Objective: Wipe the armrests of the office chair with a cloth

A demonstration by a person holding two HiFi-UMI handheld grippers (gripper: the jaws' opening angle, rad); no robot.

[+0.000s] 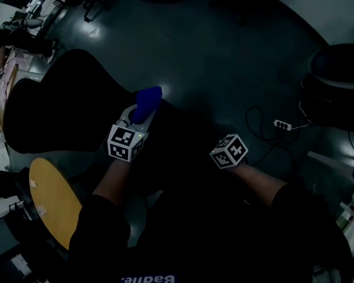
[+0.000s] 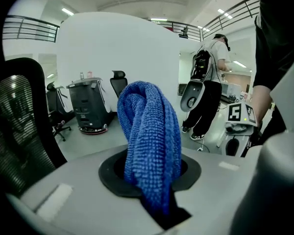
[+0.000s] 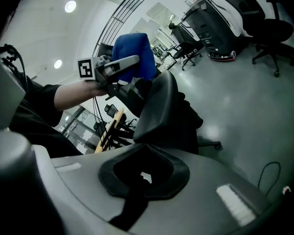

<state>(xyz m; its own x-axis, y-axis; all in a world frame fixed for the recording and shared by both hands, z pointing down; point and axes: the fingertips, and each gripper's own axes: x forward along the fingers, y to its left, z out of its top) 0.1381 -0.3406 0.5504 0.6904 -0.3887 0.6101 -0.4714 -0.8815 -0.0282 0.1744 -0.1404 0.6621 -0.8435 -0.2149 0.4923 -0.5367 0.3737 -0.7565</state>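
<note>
Left gripper view: the left gripper (image 2: 154, 190) has its jaws pinched on a blue cloth (image 2: 149, 131), which stands bunched above them. The right gripper (image 3: 143, 177) has its jaws pressed together, empty. The cloth sits just beside the black chair (image 1: 59, 105).

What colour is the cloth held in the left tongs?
Blue all over, with a nubby towel weave. The cloth shows best in the left gripper view.
</note>
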